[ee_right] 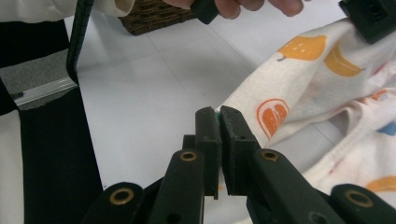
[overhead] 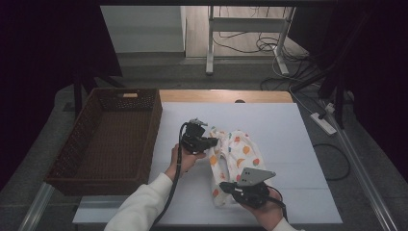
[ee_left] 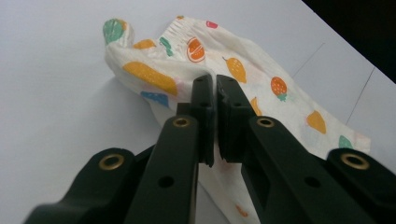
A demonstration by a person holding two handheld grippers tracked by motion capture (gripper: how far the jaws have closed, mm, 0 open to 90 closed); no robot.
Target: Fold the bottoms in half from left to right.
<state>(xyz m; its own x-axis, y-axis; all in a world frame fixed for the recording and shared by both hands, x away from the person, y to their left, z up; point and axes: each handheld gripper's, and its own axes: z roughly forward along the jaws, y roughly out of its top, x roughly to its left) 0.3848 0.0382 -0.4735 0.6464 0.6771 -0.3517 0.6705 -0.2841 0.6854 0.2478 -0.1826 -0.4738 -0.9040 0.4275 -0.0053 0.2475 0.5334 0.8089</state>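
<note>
A small white garment printed with fruit (overhead: 238,151) lies crumpled in the middle of the white table cover (overhead: 284,130). My left gripper (overhead: 213,142) is at its upper left edge, jaws shut with a fold of the cloth pinched between them. In the left gripper view the garment (ee_left: 243,70) spreads out beyond the left gripper (ee_left: 215,80). My right gripper (overhead: 224,186) grips the near end of the garment. In the right gripper view the right gripper (ee_right: 218,112) is shut, with a sliver of cloth showing at the tips and the garment (ee_right: 303,88) hanging to the right.
A dark wicker basket (overhead: 155,126), with nothing in it, stands at the left of the table; its corner (ee_right: 154,14) is also in the right gripper view. A wooden table edge (overhead: 226,95) runs along the back. Cables and a power strip (overhead: 323,122) lie on the floor to the right.
</note>
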